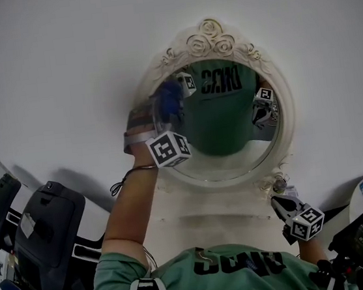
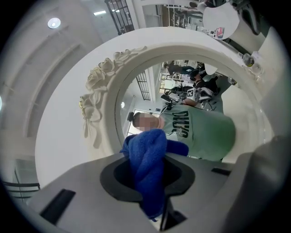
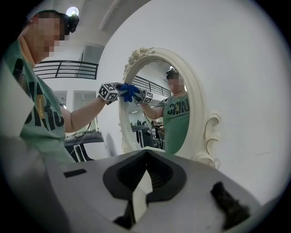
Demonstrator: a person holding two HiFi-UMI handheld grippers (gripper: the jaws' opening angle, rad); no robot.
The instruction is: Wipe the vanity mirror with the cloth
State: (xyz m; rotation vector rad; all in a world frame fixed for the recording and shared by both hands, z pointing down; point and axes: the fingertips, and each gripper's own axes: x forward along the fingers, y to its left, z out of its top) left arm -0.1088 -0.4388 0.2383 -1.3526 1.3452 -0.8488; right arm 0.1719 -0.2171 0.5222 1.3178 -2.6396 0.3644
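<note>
An oval vanity mirror (image 1: 233,138) in an ornate cream frame (image 1: 211,39) hangs on a white wall. My left gripper (image 1: 164,113) is raised to the glass's left side, shut on a bunched blue cloth (image 1: 168,100) that presses against the mirror. In the left gripper view the cloth (image 2: 148,166) fills the jaws, with the frame (image 2: 102,77) just beyond. My right gripper (image 1: 278,201) hangs low, under the frame's bottom right scroll, jaws together and empty. The right gripper view shows the mirror (image 3: 159,104) and the cloth (image 3: 128,91) from the side.
The white wall (image 1: 61,70) surrounds the mirror. Dark equipment cases (image 1: 42,237) stand at the lower left, and a black device (image 1: 361,240) sits at the lower right. The glass reflects a person in a green shirt and both grippers.
</note>
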